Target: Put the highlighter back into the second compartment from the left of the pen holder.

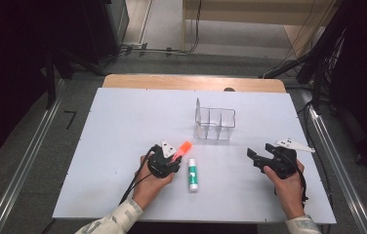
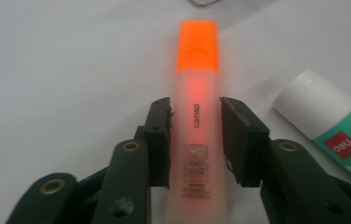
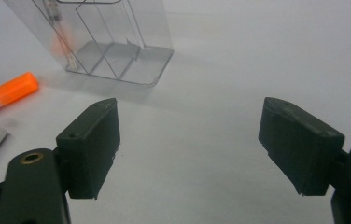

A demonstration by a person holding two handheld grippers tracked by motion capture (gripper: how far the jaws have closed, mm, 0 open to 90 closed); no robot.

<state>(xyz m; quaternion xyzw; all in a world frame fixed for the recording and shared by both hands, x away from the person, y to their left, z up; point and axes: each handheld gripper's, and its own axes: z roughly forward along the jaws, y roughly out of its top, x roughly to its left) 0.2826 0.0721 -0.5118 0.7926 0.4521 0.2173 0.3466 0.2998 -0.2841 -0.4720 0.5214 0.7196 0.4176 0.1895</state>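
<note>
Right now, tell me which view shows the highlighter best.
The left gripper view: the highlighter runs up the middle of the frame between the left gripper's jaws, its printing and orange cap clear. The high view shows it small, mostly behind that gripper. The right gripper view catches just its cap end at the left edge.

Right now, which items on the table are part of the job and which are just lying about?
In the job:
- orange highlighter, between the left gripper pads
- clear divided organizer, likely its destination

Lying about:
- glue stick, untouched beside the highlighter
- right gripper, open and idle
</note>
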